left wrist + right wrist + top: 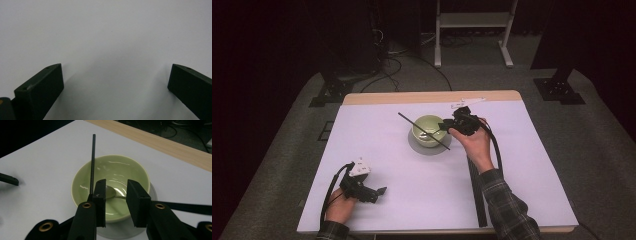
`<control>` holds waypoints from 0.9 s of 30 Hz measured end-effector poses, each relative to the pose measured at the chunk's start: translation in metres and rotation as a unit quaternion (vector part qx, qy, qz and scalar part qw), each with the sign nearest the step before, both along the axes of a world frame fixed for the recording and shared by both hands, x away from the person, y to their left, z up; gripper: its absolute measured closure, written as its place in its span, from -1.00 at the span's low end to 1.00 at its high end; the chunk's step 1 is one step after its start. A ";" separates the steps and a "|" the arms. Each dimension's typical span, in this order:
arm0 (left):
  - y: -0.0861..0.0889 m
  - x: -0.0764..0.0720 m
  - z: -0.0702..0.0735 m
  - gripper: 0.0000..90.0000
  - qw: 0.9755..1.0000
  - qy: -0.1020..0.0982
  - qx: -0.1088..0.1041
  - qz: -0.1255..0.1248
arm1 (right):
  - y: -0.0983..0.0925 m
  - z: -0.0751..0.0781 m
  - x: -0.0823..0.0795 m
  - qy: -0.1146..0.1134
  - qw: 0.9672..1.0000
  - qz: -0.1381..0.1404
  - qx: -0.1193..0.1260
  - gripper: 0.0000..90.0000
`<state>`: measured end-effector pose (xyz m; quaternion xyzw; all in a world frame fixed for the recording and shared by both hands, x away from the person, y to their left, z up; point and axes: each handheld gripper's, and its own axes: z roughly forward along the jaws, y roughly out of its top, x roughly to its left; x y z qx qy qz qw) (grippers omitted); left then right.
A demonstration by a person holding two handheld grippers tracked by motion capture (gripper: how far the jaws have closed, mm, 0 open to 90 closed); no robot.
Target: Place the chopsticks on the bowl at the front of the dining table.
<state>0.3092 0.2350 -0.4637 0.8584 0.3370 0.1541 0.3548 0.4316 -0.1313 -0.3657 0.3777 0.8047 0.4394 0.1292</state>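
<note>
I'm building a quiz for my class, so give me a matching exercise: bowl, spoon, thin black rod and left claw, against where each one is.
1 bowl
2 spoon
3 thin black rod
4 left claw

A crossing over the bowl
B on a grey saucer
C inside the bowl
D open above bare white cover

Pairs: 1-B, 2-C, 3-A, 4-D

Desk [362, 130]: rectangular, wooden top, covered almost fully by a white sheet [422, 190]; a bare wood strip [412, 97] shows along the far edge. On the sheet, right of centre toward the far side, a pale green bowl [422, 135] stands on a grey round mat [418, 148]. A long black strip [478, 200] lies flat near the right front, running toward the front edge.
</note>
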 end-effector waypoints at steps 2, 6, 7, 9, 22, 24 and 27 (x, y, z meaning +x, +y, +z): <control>0.000 0.000 0.000 -1.00 1.000 0.000 0.000 0.000 | -0.006 0.000 -0.004 -0.002 1.000 -0.002 -0.002 0.53; 0.000 0.000 0.000 -1.00 1.000 0.000 -0.001 0.000 | -0.019 0.001 -0.011 -0.007 1.000 -0.009 -0.004 0.53; 0.000 0.000 0.000 -1.00 1.000 0.000 0.000 0.000 | -0.023 0.001 -0.012 -0.010 1.000 -0.010 -0.005 0.53; 0.000 0.000 0.000 -1.00 1.000 0.000 0.000 0.000 | -0.029 0.001 -0.015 -0.009 1.000 -0.016 -0.004 0.53; 0.000 0.000 0.000 -1.00 1.000 0.000 0.000 0.000 | -0.069 -0.010 -0.030 -0.005 0.999 -0.045 -0.008 0.51; 0.000 0.000 0.000 -1.00 1.000 0.000 0.001 0.000 | -0.072 -0.012 -0.031 -0.004 0.999 -0.048 -0.009 0.50; 0.000 0.000 0.000 -1.00 1.000 0.000 0.001 -0.001 | -0.079 -0.017 -0.034 -0.003 0.998 -0.054 -0.011 0.48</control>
